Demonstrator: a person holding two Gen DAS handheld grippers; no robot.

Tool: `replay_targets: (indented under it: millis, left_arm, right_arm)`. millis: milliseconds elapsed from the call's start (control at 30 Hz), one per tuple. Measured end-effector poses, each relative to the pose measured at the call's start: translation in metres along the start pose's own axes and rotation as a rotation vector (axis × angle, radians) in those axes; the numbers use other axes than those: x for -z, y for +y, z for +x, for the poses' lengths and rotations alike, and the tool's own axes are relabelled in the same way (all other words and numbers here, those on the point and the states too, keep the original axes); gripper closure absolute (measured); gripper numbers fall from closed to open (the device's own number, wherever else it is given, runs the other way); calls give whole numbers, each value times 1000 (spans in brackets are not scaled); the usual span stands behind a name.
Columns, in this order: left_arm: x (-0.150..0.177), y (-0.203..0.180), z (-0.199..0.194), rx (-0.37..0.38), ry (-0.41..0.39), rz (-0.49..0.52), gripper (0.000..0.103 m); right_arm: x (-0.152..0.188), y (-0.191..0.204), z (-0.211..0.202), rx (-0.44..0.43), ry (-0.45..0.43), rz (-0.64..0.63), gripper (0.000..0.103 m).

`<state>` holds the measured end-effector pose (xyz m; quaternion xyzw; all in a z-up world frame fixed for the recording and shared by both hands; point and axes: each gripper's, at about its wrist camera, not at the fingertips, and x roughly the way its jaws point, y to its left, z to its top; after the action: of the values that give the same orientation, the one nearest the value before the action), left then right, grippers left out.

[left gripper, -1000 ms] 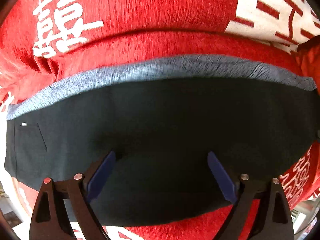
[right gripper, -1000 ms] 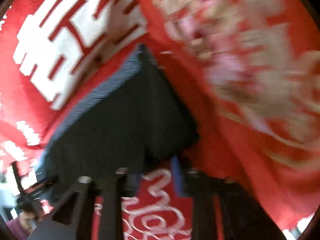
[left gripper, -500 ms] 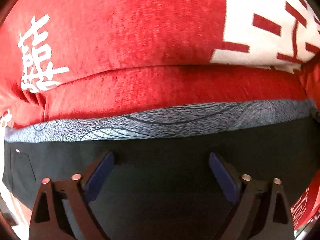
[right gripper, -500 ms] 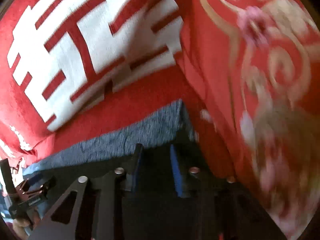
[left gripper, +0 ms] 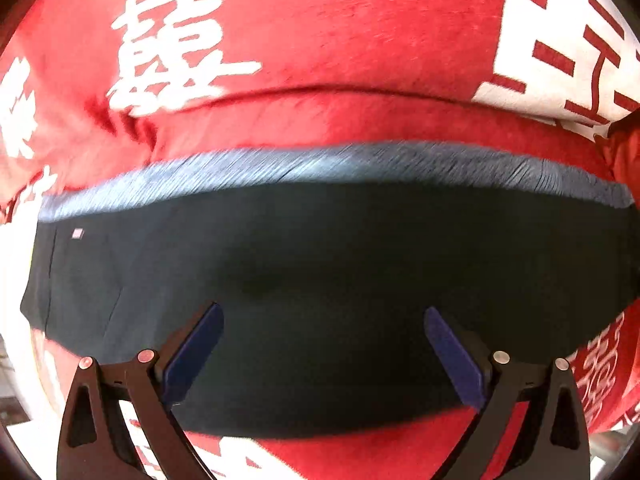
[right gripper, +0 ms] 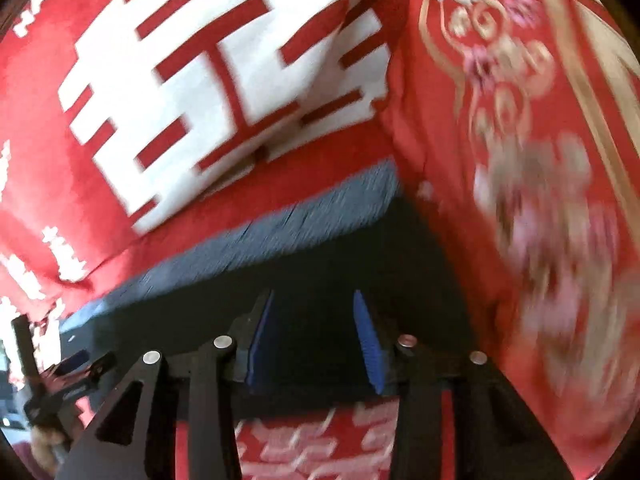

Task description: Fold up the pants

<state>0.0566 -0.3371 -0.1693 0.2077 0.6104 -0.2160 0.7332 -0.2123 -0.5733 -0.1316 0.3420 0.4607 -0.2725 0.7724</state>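
You are looking at dark pants (left gripper: 320, 264) of matt, smooth woven cloth, near black, with a band (left gripper: 304, 168) of heathered blue-grey knit along the far edge; its texture is blurred. Beneath lies a red blanket (left gripper: 360, 32), plush and slightly napped, matt, with white printed characters. In the right wrist view you see a red quilt (right gripper: 520, 120) beside the pants, sleeker, with a faint sheen and gold and pink pattern. Your left gripper (left gripper: 322, 344) has matt black plastic arms, shiny metal rivets and blue, dull, rubbery-looking pads on the jaws. Right gripper (right gripper: 314, 332): same finish; pads look ribbed.

right gripper (right gripper: 314, 338) jaws just reopened, empty, over pants (right gripper: 360, 264)
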Motion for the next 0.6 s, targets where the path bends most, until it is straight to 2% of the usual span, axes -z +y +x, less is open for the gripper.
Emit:
replay_targets:
  millis: [100, 167, 233, 367, 500, 600]
  left_arm:
    - [16, 26, -4, 1, 11, -13, 1]
    - [25, 49, -5, -7, 8, -16, 1]
    - [27, 62, -8, -11, 9, -17, 1]
    - [28, 119, -9, -35, -16, -15, 1]
    - [23, 190, -9, -120, -73, -13, 1]
    - [23, 247, 6, -199, -89, -29, 1]
  right_arm:
    - [35, 18, 3, -69, 74, 34, 59]
    - [52, 43, 21, -111, 119, 37, 59]
    - [75, 75, 28, -163, 161, 21, 59]
    - [111, 139, 46, -286, 226, 1, 58]
    - [146, 205, 73, -394, 289, -21, 57]
    - [171, 245, 99, -468, 337, -3, 57]
